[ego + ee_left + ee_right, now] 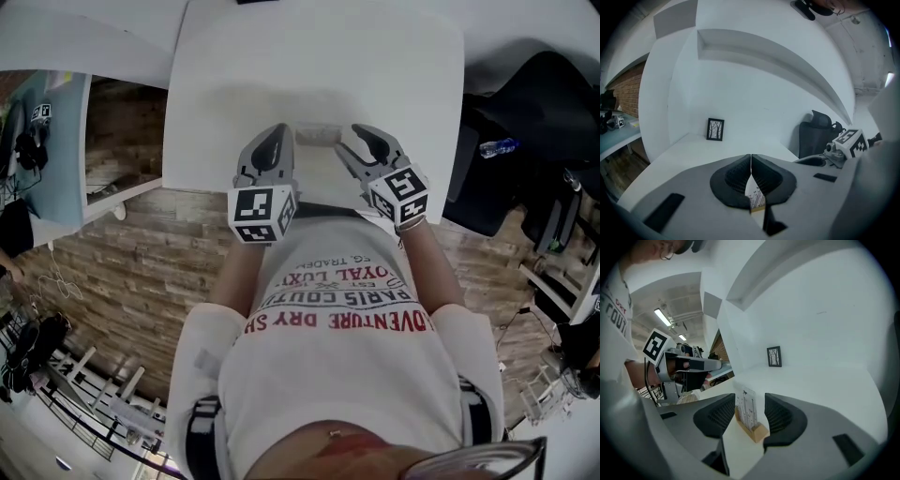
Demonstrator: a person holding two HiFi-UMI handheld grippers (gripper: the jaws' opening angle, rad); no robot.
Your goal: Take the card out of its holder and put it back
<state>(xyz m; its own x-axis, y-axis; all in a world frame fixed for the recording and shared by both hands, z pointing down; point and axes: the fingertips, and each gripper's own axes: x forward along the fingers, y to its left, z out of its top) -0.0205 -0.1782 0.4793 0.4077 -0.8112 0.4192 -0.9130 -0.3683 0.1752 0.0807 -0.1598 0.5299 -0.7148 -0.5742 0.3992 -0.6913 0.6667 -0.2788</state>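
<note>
A small light wooden holder block (pixel 757 431) sits on the white surface (pixel 309 75), close to the surface's near edge and directly in front of the person. A thin pale card printed with fine dark tree shapes (pixel 747 409) stands upright in the block's slot.

The right hand-held gripper (pixel 750 397) is released. Its two dark ribbed pads stand apart on either side of the block, with the card rising between them and a clear gap on each side, so neither pad touches card or block.

The left hand-held gripper (pixel 751 159) comes at the block from the opposite end and is clenched. Its pads are pressed together with only a hairline between them. The printed card runs into that line, so the gripper appears to pinch the card's end. The wood of the block shows just beneath the pads.

From the head view the two grippers angle inward towards the block, one at each end of it, and their marker cubes point back at the person's white T-shirt with red and dark lettering (pixel 337 356).

Well beyond the block, at the far side of the surface by the white wall, stands a small black-framed picture of bare trees (pixel 774 356). A black office chair (pixel 815 136) stands off the surface, to the right of the block as the left gripper view shows it.
</note>
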